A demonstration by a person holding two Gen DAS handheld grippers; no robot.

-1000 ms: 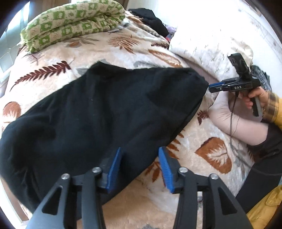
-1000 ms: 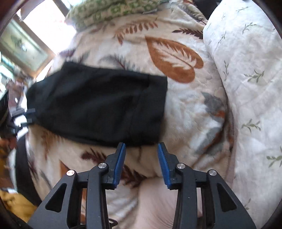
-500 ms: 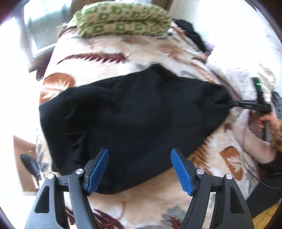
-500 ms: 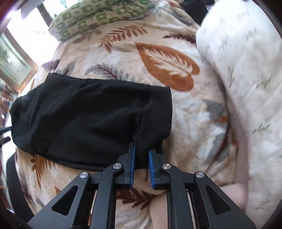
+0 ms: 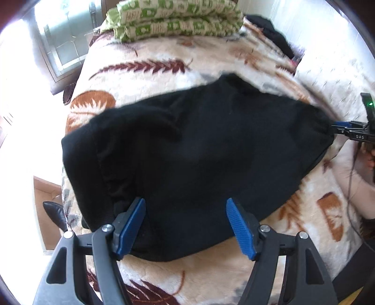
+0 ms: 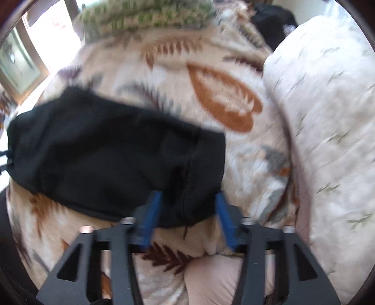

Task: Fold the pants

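Black pants [image 5: 199, 154] are lying folded across the blanket [image 5: 150, 68], right gripper [image 6: 188, 211] opening to release the waistband corner, left gripper [image 5: 185, 225] hovering wide open over the near edge.

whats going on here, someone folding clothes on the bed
Yes. A person with a gripper in each hand is folding black pants on a leaf-patterned blanket. The pants lie in a folded bundle. The left gripper sits open over the near edge, pads clear of the cloth. The right gripper is at the ribbed end, its jaws opening with the cloth between them. A folded green quilt sits beyond.
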